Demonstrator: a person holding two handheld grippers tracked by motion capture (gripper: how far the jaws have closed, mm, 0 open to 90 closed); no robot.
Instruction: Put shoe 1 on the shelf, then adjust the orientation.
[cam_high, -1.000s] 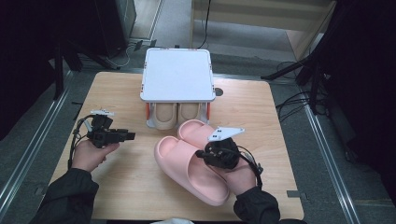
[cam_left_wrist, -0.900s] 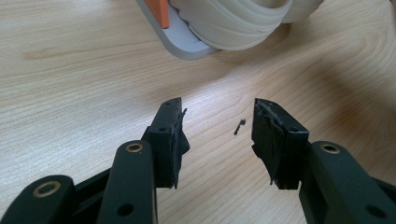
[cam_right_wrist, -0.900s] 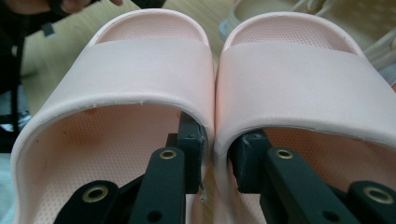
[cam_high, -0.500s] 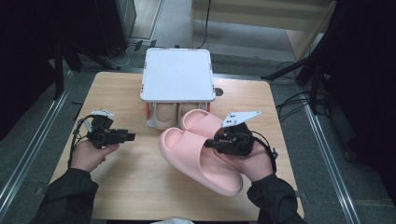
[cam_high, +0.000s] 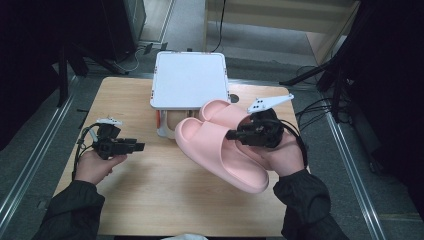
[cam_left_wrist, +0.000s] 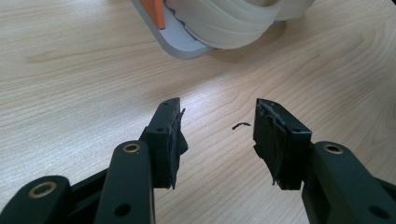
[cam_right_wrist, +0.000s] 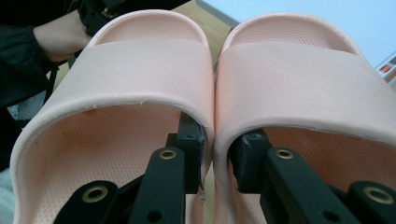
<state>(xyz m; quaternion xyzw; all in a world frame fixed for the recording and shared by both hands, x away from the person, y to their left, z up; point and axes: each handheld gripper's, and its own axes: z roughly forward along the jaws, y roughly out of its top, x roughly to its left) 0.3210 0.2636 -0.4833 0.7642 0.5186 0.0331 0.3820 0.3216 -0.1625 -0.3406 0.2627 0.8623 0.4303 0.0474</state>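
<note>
the right gripper (cam_high: 235, 135) has one jaw inside each of the two pink slippers (cam_high: 225, 145), pinching their touching inner walls together, as the right gripper view shows (cam_right_wrist: 212, 154). the pair is lifted and tilted just in front of the white rack (cam_high: 189, 80), its toes toward the rack's lower opening, where a cream pair (cam_left_wrist: 233, 18) already sits on the lower tier. the heel end hangs over the wooden surface (cam_high: 150, 200) toward the person.

the main risk is the grip itself. both slippers hang from a single pinch on soft foam walls, so either one could slide off its jaw, most likely the outer slipper nearer the surface's edge, since nothing supports its far side. a sudden tilt would make the heels swing and peel the walls out of the pinch.

a second risk lies at the rack. the lower tier looks occupied by the cream pair, so pushing the pink toes in would jam against it or shove the light rack backward along the surface. if the pair is meant for the top of the rack, too low an approach would catch the toes on its front rim.

the left gripper (cam_high: 131, 147), well to the left of the rack, hovers over bare wood with its jaws spread and empty (cam_left_wrist: 219, 135), so it is not placed to steady the rack.
</note>
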